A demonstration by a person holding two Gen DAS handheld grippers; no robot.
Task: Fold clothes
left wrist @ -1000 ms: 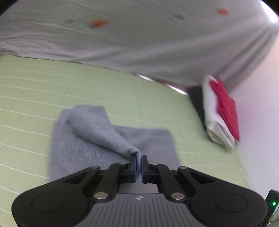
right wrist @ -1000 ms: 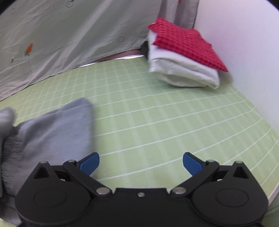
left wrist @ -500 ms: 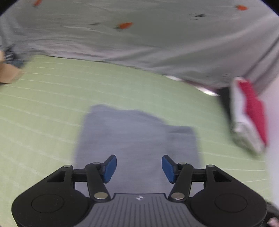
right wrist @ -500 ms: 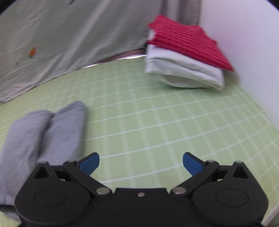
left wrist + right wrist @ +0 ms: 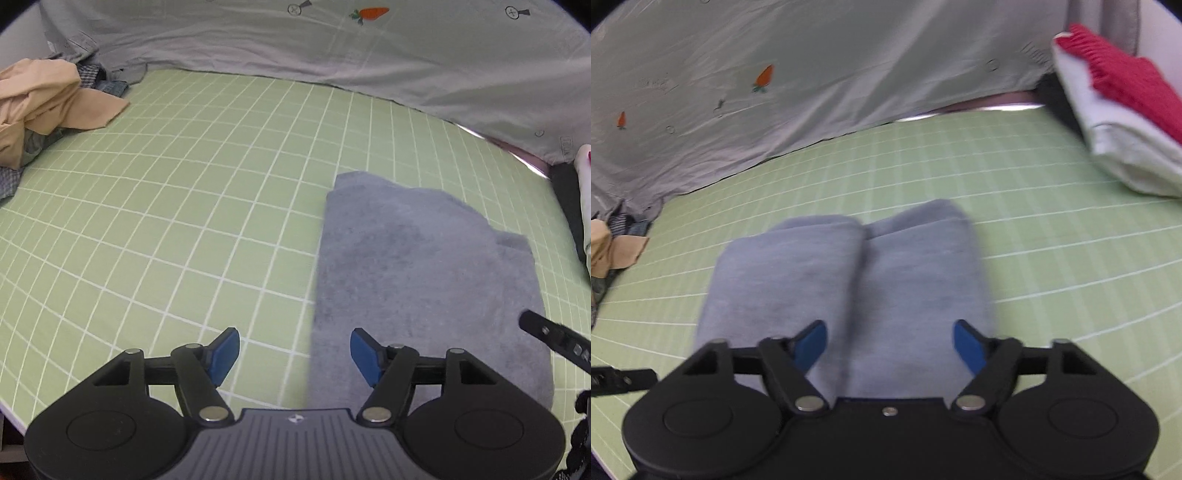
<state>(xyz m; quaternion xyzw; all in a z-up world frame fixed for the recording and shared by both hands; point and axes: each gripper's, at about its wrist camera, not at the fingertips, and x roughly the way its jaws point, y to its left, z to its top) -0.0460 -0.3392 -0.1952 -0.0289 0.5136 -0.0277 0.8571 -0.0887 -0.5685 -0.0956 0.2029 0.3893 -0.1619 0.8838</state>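
Now, in the left wrist view, the left gripper (image 5: 294, 350) stands wide open and empty, having let go of the corner it pinched a second ago, and the grey garment (image 5: 424, 280) lies flat and folded on the green checked sheet (image 5: 184, 206), mostly to the right of the fingers. In the right wrist view, the right gripper (image 5: 891, 345) is also wide open with nothing in it and has swung over the garment, which shows two folded halves side by side; I judge this fold finished, so the piece probably goes next to the folded stack (image 5: 1126, 122).
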